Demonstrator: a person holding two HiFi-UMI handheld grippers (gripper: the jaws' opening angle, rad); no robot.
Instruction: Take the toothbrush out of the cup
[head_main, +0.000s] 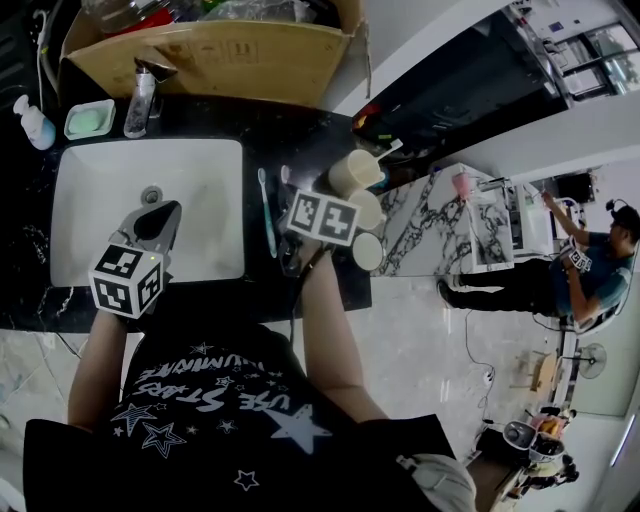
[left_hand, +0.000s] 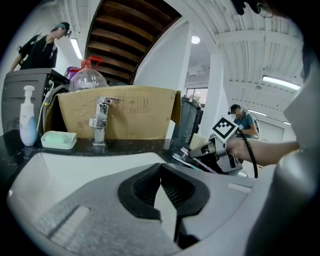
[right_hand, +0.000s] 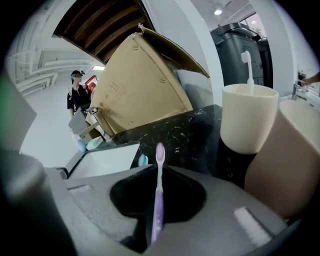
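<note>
Right claw (right_hand: 155, 220) clamps purple toothbrush (right_hand: 159, 165), left claw (left_hand: 161, 189) closed, empty; recommend laying it flat on bench (right_hand: 192, 132), clear of cups (right_hand: 248, 117)

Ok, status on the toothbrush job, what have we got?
Right tongs shut on purple toothbrush, out of the cups. Left tongs shut, empty, over sink. White toothbrush stands in cream cup. Nothing in the way.

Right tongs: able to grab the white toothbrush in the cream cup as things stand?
Probably not yet. The right tongs are shut on a purple toothbrush, so they have no free grip. Otherwise the way looks free: the white toothbrush stands up out of the open cream cup just ahead.
</note>
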